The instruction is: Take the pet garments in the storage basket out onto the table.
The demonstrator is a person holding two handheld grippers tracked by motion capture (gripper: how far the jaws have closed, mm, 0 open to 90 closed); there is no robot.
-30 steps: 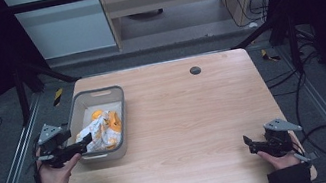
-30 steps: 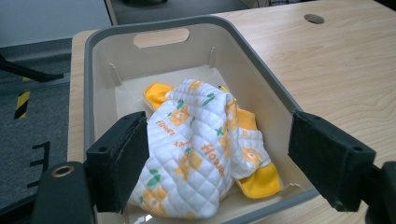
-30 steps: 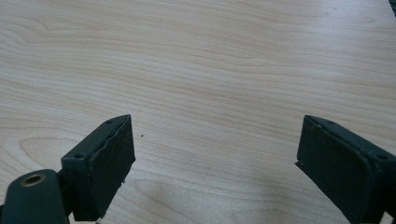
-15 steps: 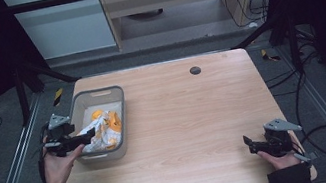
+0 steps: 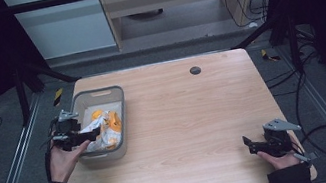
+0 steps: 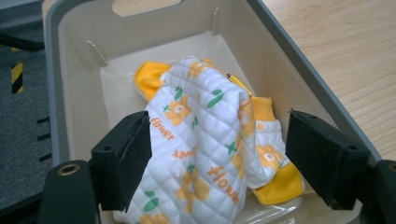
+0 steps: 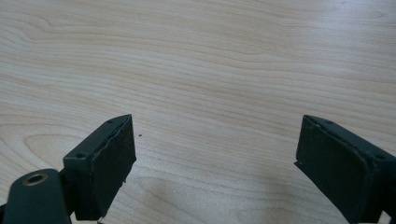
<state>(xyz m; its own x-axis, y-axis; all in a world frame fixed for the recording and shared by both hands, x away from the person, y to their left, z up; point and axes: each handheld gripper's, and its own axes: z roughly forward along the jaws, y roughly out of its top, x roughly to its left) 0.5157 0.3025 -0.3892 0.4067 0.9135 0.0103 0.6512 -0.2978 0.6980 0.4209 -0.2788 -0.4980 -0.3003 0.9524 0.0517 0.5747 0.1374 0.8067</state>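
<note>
Inside a grey bin [image 6: 70, 84] at the table's [image 5: 191, 117] left edge lies a quilted white cloth [image 6: 201, 154] with orange flowers. Around it the left gripper [image 6: 219, 158] stands wide apart, one jaw touching the cloth. Well apart, near the table's front right corner, the right gripper [image 7: 215, 163] is spread over bare wood.
</note>
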